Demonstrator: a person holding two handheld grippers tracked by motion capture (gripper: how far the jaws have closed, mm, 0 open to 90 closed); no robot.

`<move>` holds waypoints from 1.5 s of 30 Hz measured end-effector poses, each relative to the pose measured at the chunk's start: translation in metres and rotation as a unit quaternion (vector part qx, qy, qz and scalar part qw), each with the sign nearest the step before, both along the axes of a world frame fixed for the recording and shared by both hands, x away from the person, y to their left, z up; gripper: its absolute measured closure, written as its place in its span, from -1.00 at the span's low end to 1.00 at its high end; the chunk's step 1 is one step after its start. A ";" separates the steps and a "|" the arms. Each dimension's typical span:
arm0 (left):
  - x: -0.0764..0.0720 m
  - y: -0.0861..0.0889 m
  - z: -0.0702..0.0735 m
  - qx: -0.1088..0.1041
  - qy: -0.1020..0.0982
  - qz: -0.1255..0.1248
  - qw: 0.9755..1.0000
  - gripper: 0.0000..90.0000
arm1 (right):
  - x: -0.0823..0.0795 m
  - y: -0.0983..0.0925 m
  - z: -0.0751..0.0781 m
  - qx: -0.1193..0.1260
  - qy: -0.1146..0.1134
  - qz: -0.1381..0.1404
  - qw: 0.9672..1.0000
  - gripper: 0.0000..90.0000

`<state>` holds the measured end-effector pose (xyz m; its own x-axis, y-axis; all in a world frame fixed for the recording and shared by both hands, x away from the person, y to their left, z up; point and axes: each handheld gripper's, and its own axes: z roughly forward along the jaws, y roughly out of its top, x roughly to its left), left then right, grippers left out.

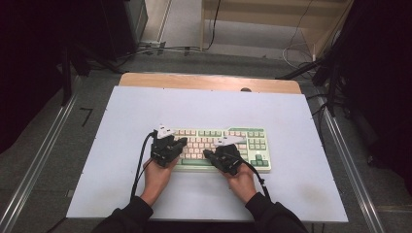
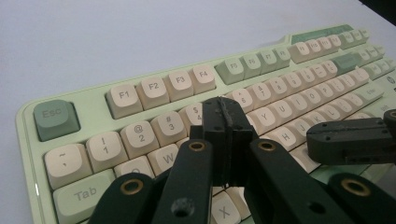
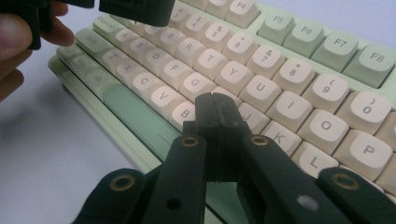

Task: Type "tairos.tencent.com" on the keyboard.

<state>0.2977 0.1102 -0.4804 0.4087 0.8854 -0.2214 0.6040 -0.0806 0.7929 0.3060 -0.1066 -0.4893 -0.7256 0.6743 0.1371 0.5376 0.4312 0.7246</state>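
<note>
Landmark: your pale green plastic keyboard with cream and green keycaps (image 1: 221, 145) lies on the white table sheet (image 1: 121, 116), nearer your edge than the far one
Left gripper: your black two-jaw left gripper (image 1: 183, 141) sits over the keyboard's left end, jaws pressed together with nothing between them; in the left gripper view its tips (image 2: 226, 122) hang above the upper letter rows, near the number keys
Right gripper: your black two-jaw right gripper (image 1: 207, 154) sits over the keyboard's middle, near its front edge, jaws closed and empty; in the right gripper view its tips (image 3: 217, 112) hover by the B key
</note>
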 end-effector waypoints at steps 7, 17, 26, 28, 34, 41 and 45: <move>0.000 0.000 0.000 0.000 -0.001 -0.001 1.000 1.00 | 0.000 -0.001 0.003 0.008 0.001 -0.002 1.000 0.94; 0.000 -0.003 0.001 -0.004 -0.001 -0.004 1.000 1.00 | 0.000 -0.009 0.010 0.025 -0.004 -0.011 1.000 0.94; 0.001 -0.007 0.001 -0.004 0.000 -0.010 1.000 1.00 | 0.002 -0.014 0.012 0.028 -0.005 -0.016 0.999 0.94; 0.001 -0.008 0.000 -0.005 0.001 -0.011 1.000 1.00 | 0.001 -0.014 0.012 0.028 -0.005 -0.017 0.999 0.94; 0.003 -0.013 -0.001 -0.006 0.003 -0.017 1.000 1.00 | 0.002 -0.015 0.012 0.027 -0.005 -0.019 0.999 0.94; 0.007 -0.019 -0.003 0.000 0.006 -0.024 1.000 1.00 | 0.003 -0.016 0.012 0.025 -0.004 -0.022 0.999 0.94; 0.009 -0.021 -0.005 0.002 0.009 -0.024 1.000 1.00 | 0.003 -0.016 0.011 0.024 -0.004 -0.023 0.999 0.94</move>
